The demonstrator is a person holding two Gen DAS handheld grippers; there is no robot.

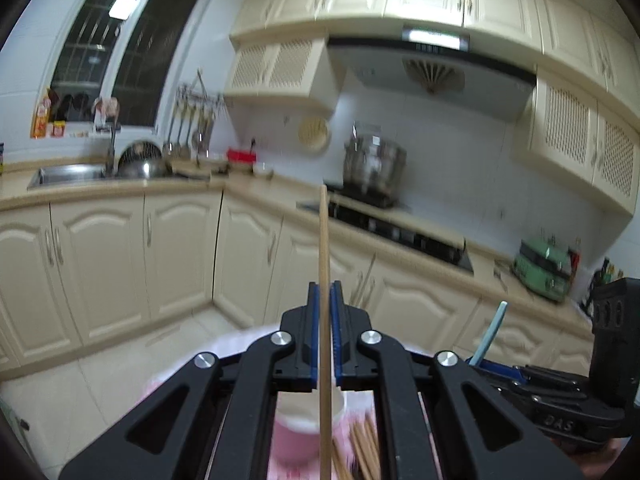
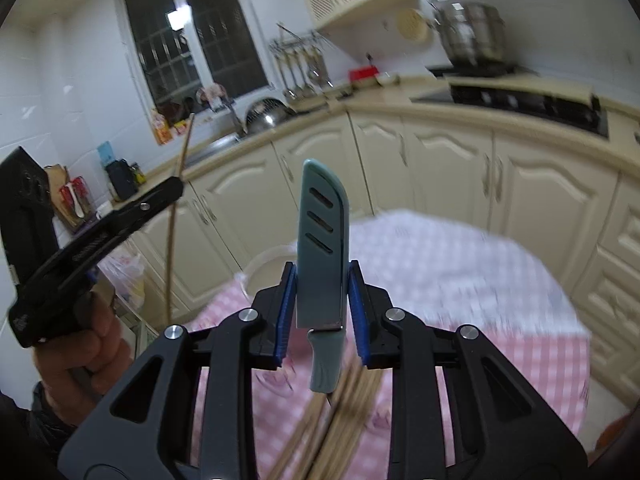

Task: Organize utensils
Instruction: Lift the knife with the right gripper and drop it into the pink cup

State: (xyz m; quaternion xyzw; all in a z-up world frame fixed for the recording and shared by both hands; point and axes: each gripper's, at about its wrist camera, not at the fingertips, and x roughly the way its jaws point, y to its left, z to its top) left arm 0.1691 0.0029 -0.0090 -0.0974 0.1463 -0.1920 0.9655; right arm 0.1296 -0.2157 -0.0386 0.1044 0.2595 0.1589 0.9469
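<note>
My left gripper [image 1: 325, 292] is shut on a single wooden chopstick [image 1: 324, 248] that stands upright between its blue pads; it also shows in the right wrist view [image 2: 182, 184]. Below it sit a pink cup [image 1: 298, 436] and several loose chopsticks [image 1: 362, 446] on the table. My right gripper [image 2: 322, 276] is shut on a teal sheathed knife [image 2: 322, 240], blade end pointing up, handle hanging below the pads. It holds the knife above a bundle of chopsticks [image 2: 340, 412]. The right gripper shows at the right of the left wrist view [image 1: 492, 364] with the knife tip [image 1: 490, 332].
A round table with a pink checked cloth [image 2: 460, 280] lies under both grippers. Cream kitchen cabinets [image 1: 120, 264], a sink [image 1: 68, 174], a stove with a steel pot [image 1: 374, 164] and a green appliance [image 1: 542, 270] line the counter behind.
</note>
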